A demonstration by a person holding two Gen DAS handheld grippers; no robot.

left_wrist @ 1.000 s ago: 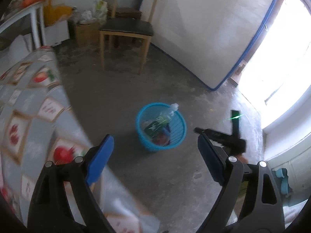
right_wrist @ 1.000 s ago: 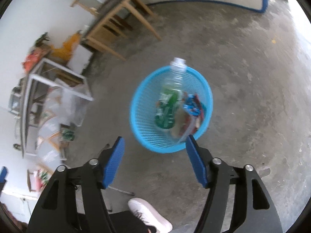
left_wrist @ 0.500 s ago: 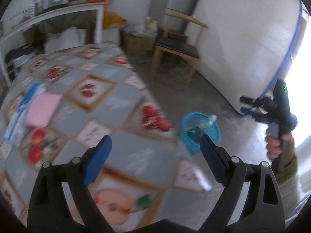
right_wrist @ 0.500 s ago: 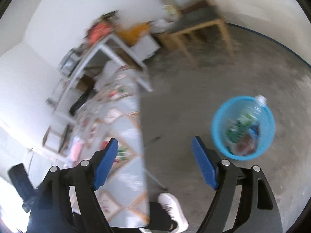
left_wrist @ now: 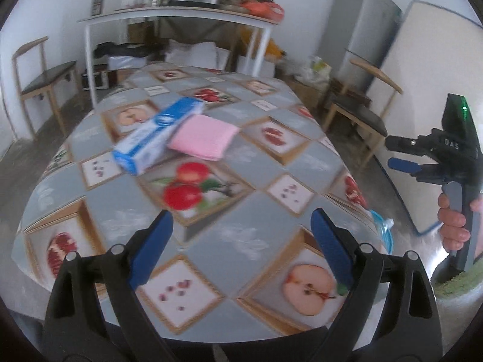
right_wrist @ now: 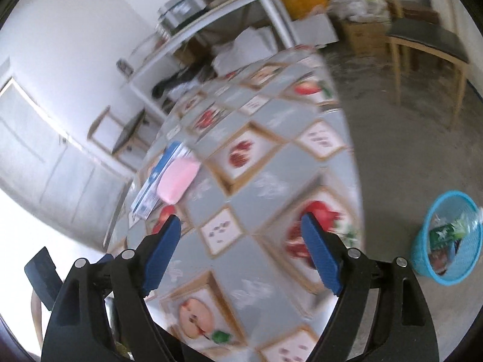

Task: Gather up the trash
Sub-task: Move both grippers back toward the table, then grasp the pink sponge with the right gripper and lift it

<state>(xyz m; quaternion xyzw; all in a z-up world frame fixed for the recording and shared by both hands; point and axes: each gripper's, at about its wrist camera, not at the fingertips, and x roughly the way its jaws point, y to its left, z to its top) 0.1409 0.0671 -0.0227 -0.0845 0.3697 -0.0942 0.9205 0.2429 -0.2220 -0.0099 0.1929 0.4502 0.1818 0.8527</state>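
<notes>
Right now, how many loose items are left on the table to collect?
2. A blue and white box lies toward the table's far left side, and a pink pad lies right beside it, touching or overlapping its edge. Nothing else shows on the tablecloth; the nearest edge is hidden.

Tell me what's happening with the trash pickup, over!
Left hand-held gripper open, empty. Right hand-held gripper open, empty. Blue box and pink pack on the table, untouched. Blue basket on the floor, holding trash. Path looks clear.

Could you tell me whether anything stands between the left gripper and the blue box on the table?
Nothing visible does: the left gripper is open, and only bare tablecloth lies between it and the blue box, whose far side touches a pink cloth.
</notes>
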